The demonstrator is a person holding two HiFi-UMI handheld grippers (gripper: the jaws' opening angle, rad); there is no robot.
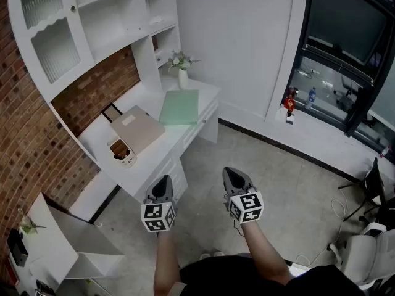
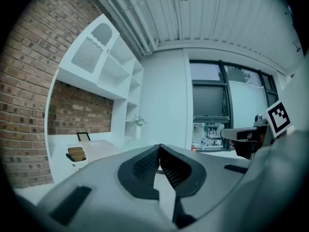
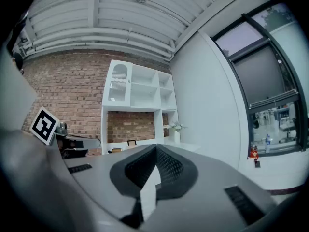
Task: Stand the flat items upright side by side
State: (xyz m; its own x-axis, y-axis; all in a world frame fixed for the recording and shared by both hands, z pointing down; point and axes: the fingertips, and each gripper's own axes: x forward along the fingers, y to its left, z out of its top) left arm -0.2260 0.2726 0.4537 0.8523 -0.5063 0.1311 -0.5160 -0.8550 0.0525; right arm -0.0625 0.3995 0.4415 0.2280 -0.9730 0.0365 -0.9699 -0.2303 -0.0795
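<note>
Desk [image 1: 208,94] bears green folder [image 1: 179,107] and tan folder [image 1: 137,129] lying flat; left gripper [image 1: 163,179], right gripper [image 1: 235,171] pressed together, empty

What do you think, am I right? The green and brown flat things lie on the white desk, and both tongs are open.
Only the tongs part is wrong: the left tongs and right tongs are shut, as both gripper views show.
</note>
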